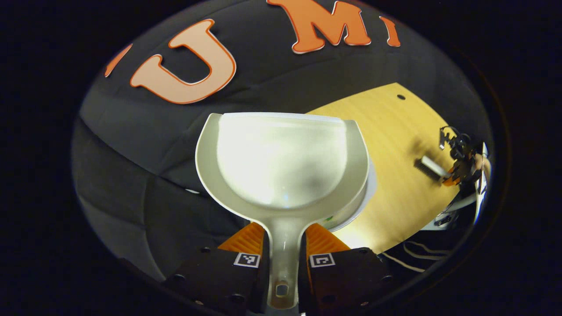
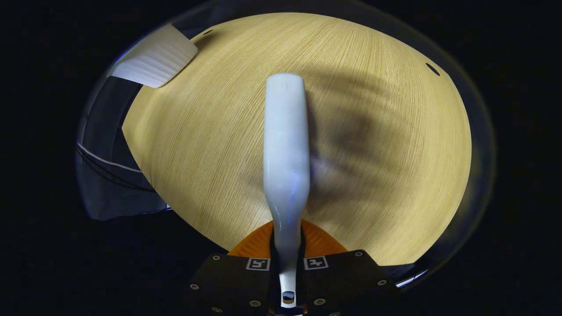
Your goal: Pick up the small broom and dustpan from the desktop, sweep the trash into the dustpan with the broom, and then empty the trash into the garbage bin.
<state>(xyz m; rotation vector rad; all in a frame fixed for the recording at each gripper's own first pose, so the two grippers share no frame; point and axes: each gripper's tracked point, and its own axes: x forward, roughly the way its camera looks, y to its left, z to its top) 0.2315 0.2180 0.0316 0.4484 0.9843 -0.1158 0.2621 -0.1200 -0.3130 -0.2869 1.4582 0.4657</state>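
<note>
Left gripper (image 1: 283,252) clamps dustpan (image 1: 281,162) handle, pan held off desk (image 1: 395,145) edge. Right gripper (image 2: 287,245) clamps broom (image 2: 285,145) handle above desk middle.

Left gripper view faces wall, right gripper view downward, sharing desktop (image 2: 395,175)

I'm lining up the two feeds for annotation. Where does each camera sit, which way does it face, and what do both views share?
Left gripper view: rides the left gripper, looking along its fingers past the held dustpan toward the booth wall and desktop.
Right gripper view: rides the right gripper, looking down along the held broom at the desktop.
Shared: the desktop, the broom, the right gripper.
</note>
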